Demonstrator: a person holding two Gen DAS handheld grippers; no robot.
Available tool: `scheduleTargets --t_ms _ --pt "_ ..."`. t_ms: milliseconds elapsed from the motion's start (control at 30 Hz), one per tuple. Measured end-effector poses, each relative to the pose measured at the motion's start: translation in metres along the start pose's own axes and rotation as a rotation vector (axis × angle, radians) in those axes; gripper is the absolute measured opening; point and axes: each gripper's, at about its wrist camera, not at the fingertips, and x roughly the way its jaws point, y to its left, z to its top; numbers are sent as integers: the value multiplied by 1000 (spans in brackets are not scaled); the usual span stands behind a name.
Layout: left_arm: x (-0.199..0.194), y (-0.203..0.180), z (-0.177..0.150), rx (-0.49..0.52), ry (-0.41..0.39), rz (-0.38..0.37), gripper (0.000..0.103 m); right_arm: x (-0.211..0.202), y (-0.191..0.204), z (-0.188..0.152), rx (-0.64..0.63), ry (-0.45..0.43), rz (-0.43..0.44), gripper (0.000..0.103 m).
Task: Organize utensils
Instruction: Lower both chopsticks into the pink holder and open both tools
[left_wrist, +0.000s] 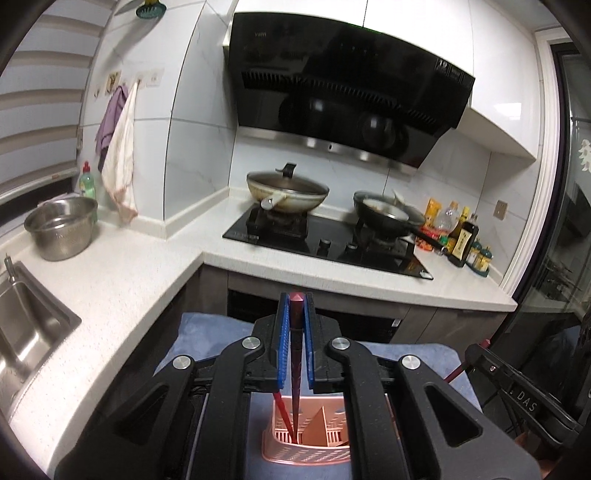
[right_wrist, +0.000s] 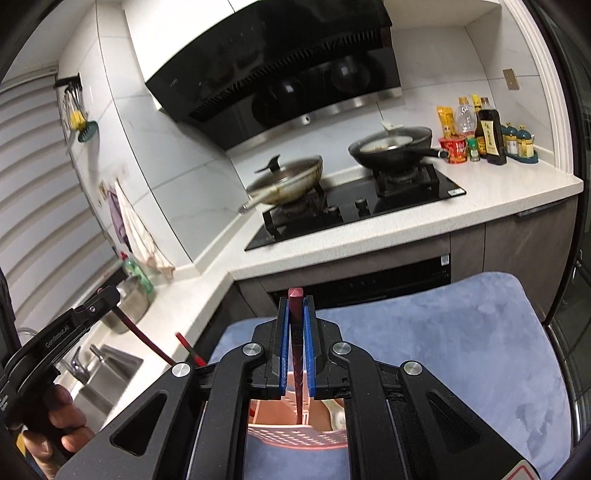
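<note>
Left gripper (left_wrist: 296, 306) clamped on a red chopstick (left_wrist: 296, 354), tip down in the pink basket (left_wrist: 306, 448) beside a second chopstick (left_wrist: 282, 413). Right gripper (right_wrist: 296, 308) likewise closed on a dark red chopstick (right_wrist: 296, 354), tip inside the same basket, set on a blue towel (right_wrist: 461, 350) before the stove (right_wrist: 354, 206).

Two pans (left_wrist: 287, 191) on the hob (left_wrist: 325, 242); steel pot (left_wrist: 59, 227) beside sink (left_wrist: 26, 328).

left tongs (left_wrist: 296, 306) clamped, right tongs (right_wrist: 296, 306) clamped
</note>
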Motion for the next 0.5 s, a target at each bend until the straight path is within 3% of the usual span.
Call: scheduleTargets --t_ms 300,367,433,500 --pt "12 4 -8 -10 47 12 8 12 -1 -12 -6 40 -22 9" --pt "14 6 -11 -19 61 13 13 9 -2 -12 -3 31 -25 15" --pt "11 9 -13 -32 60 22 30 5 -2 -10 4 28 -20 15" --pt "5 10 -14 -35 49 28 35 1 -2 -9 6 24 -19 15"
